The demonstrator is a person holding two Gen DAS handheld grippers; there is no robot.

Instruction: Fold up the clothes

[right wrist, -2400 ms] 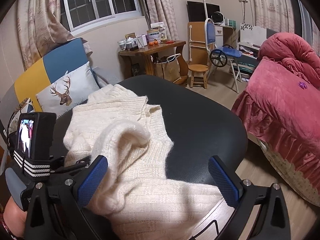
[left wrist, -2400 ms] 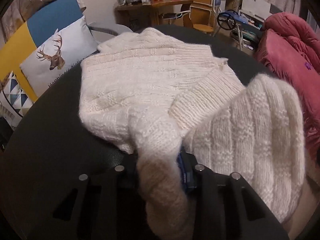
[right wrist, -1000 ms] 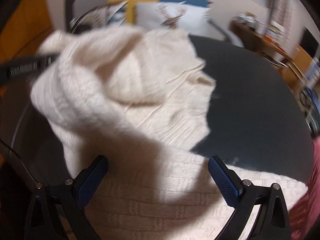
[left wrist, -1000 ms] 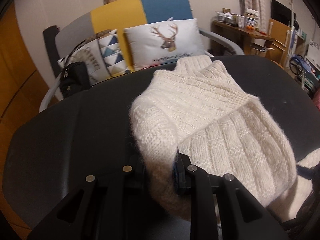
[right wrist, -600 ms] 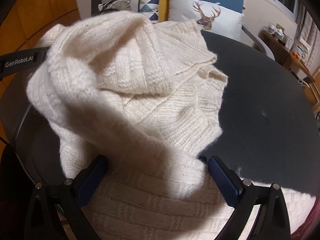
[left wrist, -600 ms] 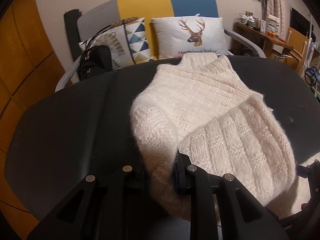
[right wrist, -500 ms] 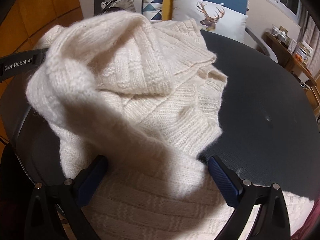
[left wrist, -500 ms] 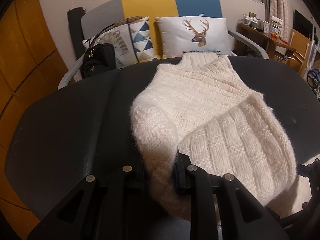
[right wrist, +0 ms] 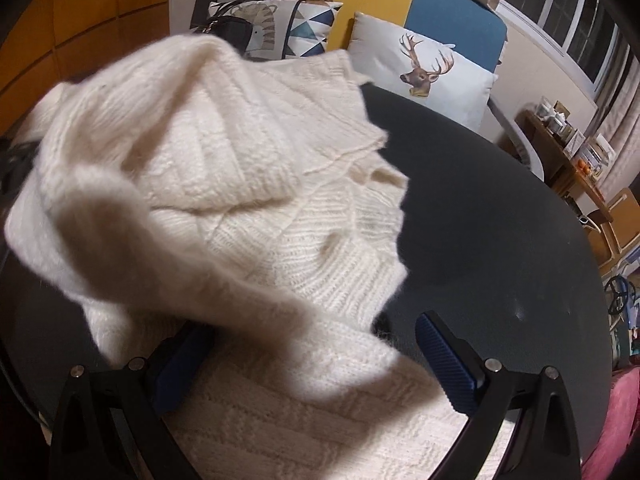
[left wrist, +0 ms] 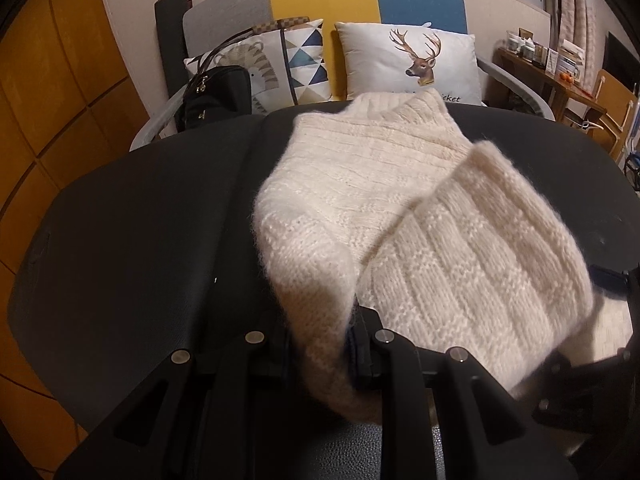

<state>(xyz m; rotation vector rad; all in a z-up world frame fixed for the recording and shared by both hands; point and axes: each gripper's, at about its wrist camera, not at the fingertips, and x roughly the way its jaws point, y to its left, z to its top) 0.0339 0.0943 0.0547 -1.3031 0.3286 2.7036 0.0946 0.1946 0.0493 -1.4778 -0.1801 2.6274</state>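
Observation:
A cream knitted sweater [left wrist: 372, 184] lies on the round black table [left wrist: 132, 232], its collar toward the sofa. My left gripper [left wrist: 320, 344] is shut on a bunched fold of the sweater, which hangs out over its fingers near the table's front edge. In the right wrist view the same sweater [right wrist: 248, 184] fills the left and middle, with a raised fold in front. My right gripper [right wrist: 316, 360] stands wide open over the knit, blue pads [right wrist: 444, 360] apart, gripping nothing. Part of the right gripper [left wrist: 592, 376] shows at the left view's lower right.
A sofa with a deer cushion [left wrist: 412, 64] and a triangle-patterned cushion [left wrist: 288, 60] stands behind the table, with a black handbag [left wrist: 216, 92] on it. A wooden desk [left wrist: 552, 76] is at the far right. Bare table top [right wrist: 500, 240] lies to the sweater's right.
Both views have swung round so the sofa stands more square behind the table. The left gripper still holds its fold. The right gripper stays open over the knit, and the raised fold has shifted left.

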